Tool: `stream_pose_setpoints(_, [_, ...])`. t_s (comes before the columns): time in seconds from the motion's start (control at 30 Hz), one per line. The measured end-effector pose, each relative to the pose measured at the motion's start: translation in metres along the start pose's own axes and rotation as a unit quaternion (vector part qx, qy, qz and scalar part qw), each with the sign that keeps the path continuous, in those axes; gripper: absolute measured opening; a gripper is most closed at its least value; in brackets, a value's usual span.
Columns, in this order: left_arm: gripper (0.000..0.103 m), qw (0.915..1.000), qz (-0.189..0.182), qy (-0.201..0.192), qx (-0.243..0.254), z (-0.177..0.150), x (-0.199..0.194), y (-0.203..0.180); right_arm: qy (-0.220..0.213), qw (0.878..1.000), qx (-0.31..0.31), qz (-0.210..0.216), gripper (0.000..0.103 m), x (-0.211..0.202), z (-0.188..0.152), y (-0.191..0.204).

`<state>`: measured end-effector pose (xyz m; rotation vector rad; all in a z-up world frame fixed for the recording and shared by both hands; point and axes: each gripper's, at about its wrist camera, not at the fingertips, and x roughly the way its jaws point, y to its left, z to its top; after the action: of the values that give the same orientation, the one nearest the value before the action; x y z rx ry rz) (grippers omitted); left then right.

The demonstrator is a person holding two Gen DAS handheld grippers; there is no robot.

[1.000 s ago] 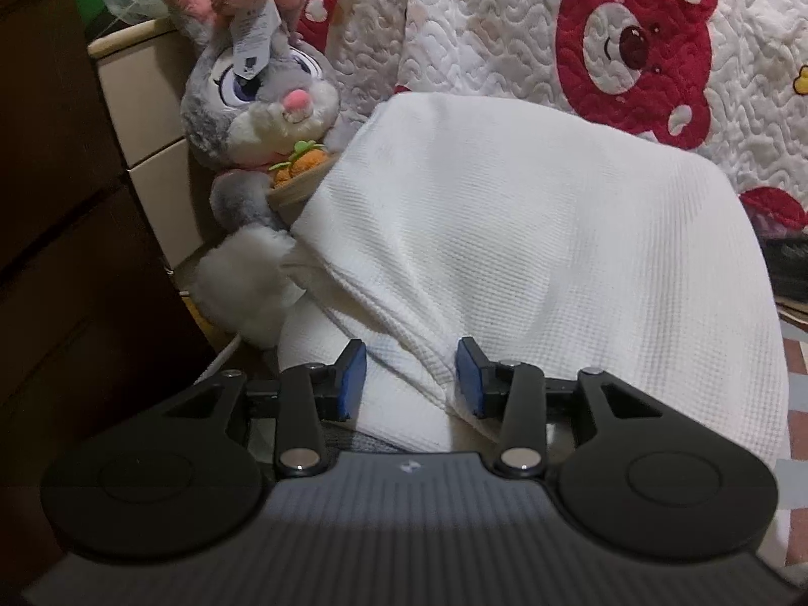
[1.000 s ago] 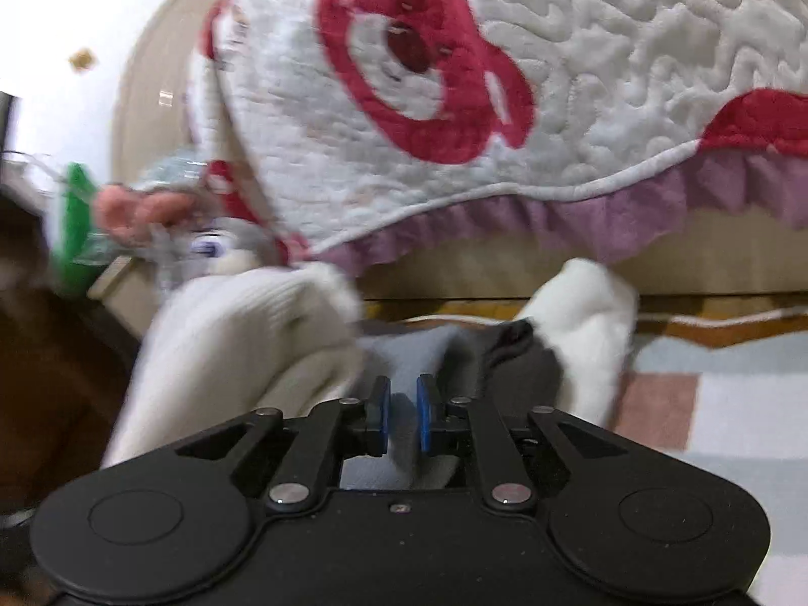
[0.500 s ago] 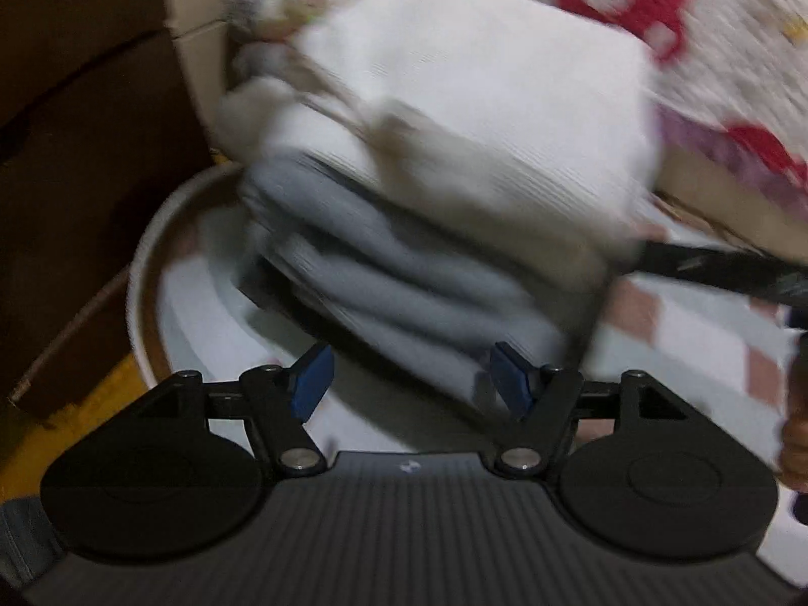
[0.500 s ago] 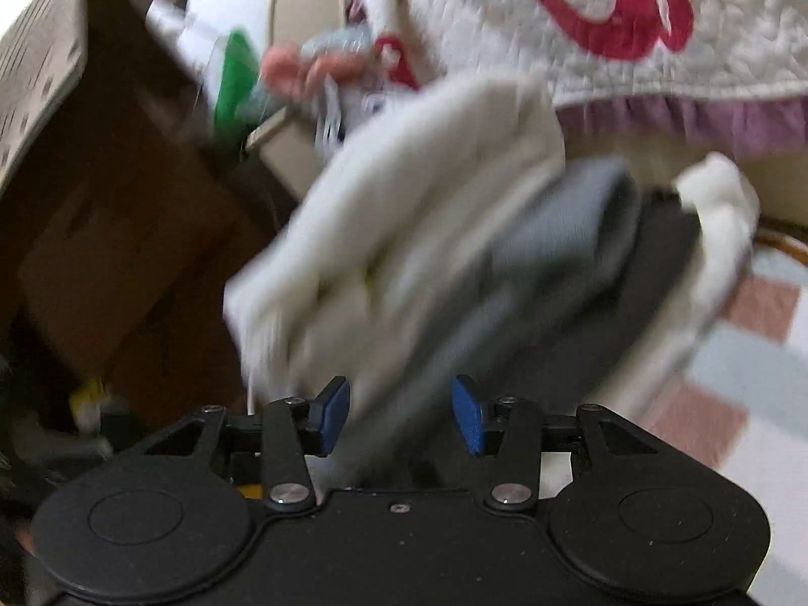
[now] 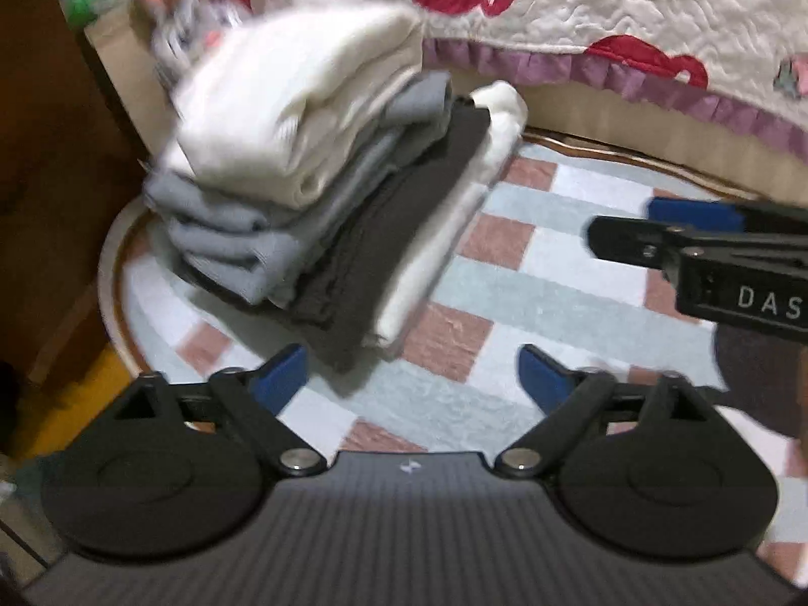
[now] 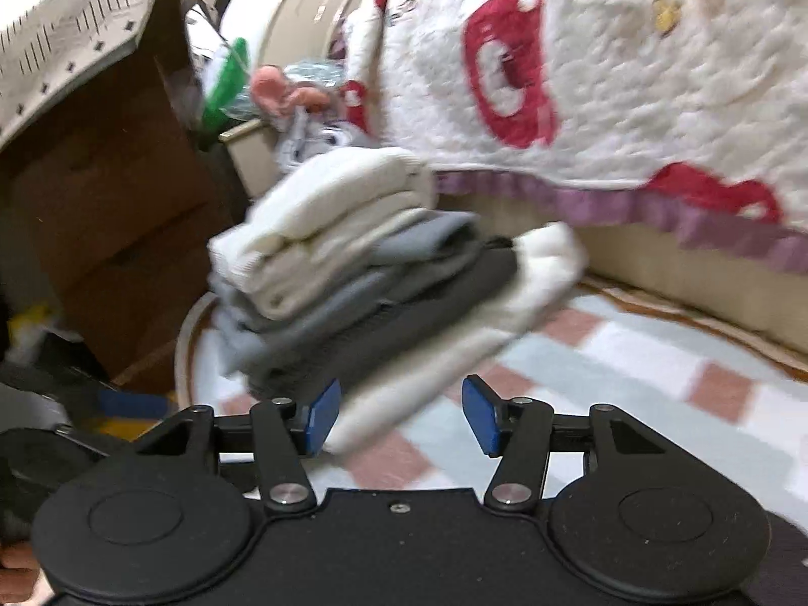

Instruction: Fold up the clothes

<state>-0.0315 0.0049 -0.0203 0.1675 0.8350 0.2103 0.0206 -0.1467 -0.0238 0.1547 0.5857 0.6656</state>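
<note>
Stack of folded clothes (image 5: 323, 202) on checked rug (image 5: 555, 262), ahead and to the left of left claw (image 5: 411, 376), clear of both pads. Cream knit (image 5: 298, 101) on top, grey layers beneath, dark piece under those, white piece at the bottom sticking out toward the claw. Long axis of stack running away from left claw, slanting up and to the right toward bed quilt (image 5: 631, 15).

Left claw: wide, jaws opening, nothing between them but rug. Pointing steeply down at the floor.

Right claw (image 6: 401, 414): fairly wide, jaws opening; near corner of the bottom white layer (image 6: 404, 394) showing in the gap, pads not pressing on it as far as can be told through blur. Stack ahead and slightly left of it, just beyond the fingertips. Right claw also seen from left wrist view (image 5: 707, 247), off to the right of the stack, well apart from left claw.

Plush toy (image 6: 293, 101) and brown cardboard box (image 6: 101, 212) behind and left of the stack.

Judgement: stack looks finished and set down, both claws free. Right claw nearer the stack's front edge; left claw nearer its left flank. No unfolded garment in view, so next target cannot be told. Top cream piece leaning left, some risk of the pile sliding if nudged
</note>
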Motion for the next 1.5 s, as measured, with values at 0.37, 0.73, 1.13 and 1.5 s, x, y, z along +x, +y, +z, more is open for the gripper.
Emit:
stream_pose_setpoints(0.37, [0.102, 0.9986, -0.018, 0.047, -0.015, -0.027, -0.013, -0.048, 0.028, 0.999, -0.008, -0.016, 0.068, -0.048, -0.033, -0.015])
stream_pose_setpoints(0.73, [0.103, 0.9981, -0.037, 0.045, -0.017, -0.024, -0.023, -0.061, 0.037, 0.999, 0.009, -0.02, 0.068, -0.059, -0.042, -0.029])
stream_pose_setpoints(1.13, [0.103, 0.998, -0.037, 0.035, -0.037, -0.019, -0.032, -0.052, 0.02, 0.999, 0.032, -0.015, 0.068, -0.065, -0.041, -0.03])
stream_pose_setpoints(1.5, [0.103, 0.9978, -0.016, 0.056, -0.032, -0.021, -0.028, -0.053, 0.029, 0.999, 0.024, -0.023, 0.068, -0.064, -0.041, -0.024])
